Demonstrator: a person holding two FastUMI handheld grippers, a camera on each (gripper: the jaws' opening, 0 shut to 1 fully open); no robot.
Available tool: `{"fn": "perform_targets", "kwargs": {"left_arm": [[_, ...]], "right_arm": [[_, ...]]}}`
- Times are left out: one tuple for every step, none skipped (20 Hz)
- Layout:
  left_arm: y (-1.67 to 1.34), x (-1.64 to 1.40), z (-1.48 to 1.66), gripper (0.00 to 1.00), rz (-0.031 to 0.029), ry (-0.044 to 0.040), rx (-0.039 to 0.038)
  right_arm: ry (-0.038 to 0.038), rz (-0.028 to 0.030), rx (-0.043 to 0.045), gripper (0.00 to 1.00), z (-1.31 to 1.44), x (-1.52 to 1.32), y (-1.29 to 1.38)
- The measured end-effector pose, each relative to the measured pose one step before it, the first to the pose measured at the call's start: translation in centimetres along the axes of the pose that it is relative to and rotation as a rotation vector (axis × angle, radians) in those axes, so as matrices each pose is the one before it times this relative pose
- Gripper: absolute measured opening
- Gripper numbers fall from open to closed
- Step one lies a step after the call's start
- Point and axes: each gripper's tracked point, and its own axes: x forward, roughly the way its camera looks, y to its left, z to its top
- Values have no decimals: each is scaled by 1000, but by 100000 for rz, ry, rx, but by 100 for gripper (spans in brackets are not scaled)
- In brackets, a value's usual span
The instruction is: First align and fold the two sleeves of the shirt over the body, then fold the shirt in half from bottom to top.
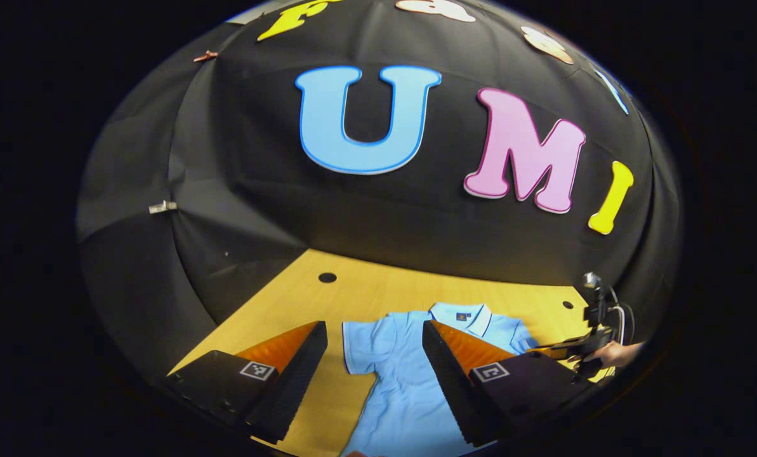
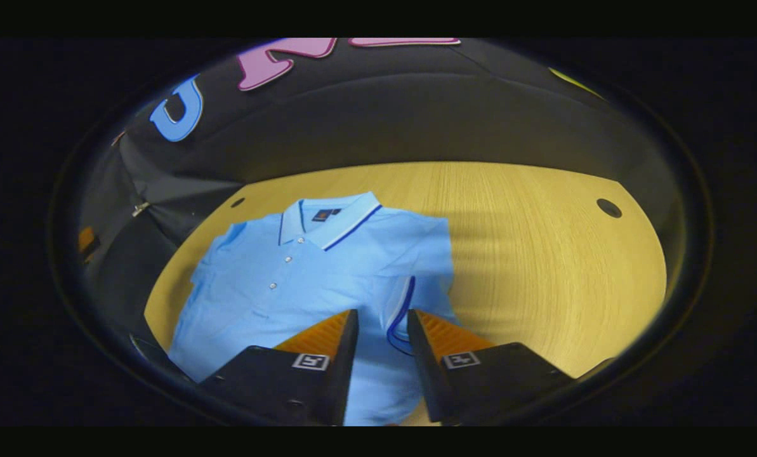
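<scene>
Shirt (image 2: 302, 279) sleeve hem (image 2: 401, 317) lies between right gripper's (image 2: 382, 330) parted jaws; left gripper (image 1: 374, 346) open.

Your light blue polo shirt (image 2: 302, 279) lies flat, front up, on the table, with its white-edged collar (image 2: 330, 219) at the far end and its button placket closed. Ahead of your right jaws, one sleeve (image 2: 410, 298) is folded in over the body, its dark-trimmed cuff between them. Between your left jaws, the other sleeve (image 1: 368, 343) lies spread outward.
</scene>
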Motion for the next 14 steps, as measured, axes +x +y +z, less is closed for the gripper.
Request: {"fn": "perform_targets", "kwargs": {"left_arm": [[701, 1566, -1080, 97, -575, 2509, 1782], [1200, 1503, -878, 97, 1534, 3553, 2293], [851, 2070, -903, 97, 424, 2642, 1447], [491, 1971, -504, 97, -275, 2068, 458], [222, 1727, -370, 97, -437, 2305, -86], [100, 2023, -504, 97, -740, 2326, 61], [-230, 2017, -742, 97, -2448, 2121, 406], [163, 1865, -819, 97, -330, 2854, 850], [656, 1840, -978, 97, 1429, 3687, 1367], [568, 1503, -870, 97, 2061, 3560, 1620], [306, 1097, -649, 97, 1729, 2414, 1651], [102, 809, -376, 97, 962, 1935, 1414], [633, 587, -525, 97, 2998, 1668, 1332], [384, 694, -553, 97, 2075, 1995, 935]], "right_arm": [[-2840, 376, 384, 57, 919, -1008, -128], [-1820, 991, 1412, 61, 529, -1072, 274], [-815, 903, 1757, 61, 253, -1329, 180], [-1255, -142, 931, 61, 297, -1051, -82], [-1728, -333, 428, 61, 240, -1092, -219], [-1540, -468, 331, 61, 171, -1124, -172], [-887, 113, 368, 61, -62, -984, -242], [-11, 387, 567, 62, -461, -690, -265], [678, -1014, 629, 62, -699, -559, -711], [1484, -2126, 534, 63, -880, -456, -1147], [1124, -1945, 689, 53, -742, -515, -946], [593, -1508, 686, 63, -472, -349, -741], [861, -1999, 284, 62, -566, -249, -898], [468, -2022, 295, 63, -535, -144, -779]]}}
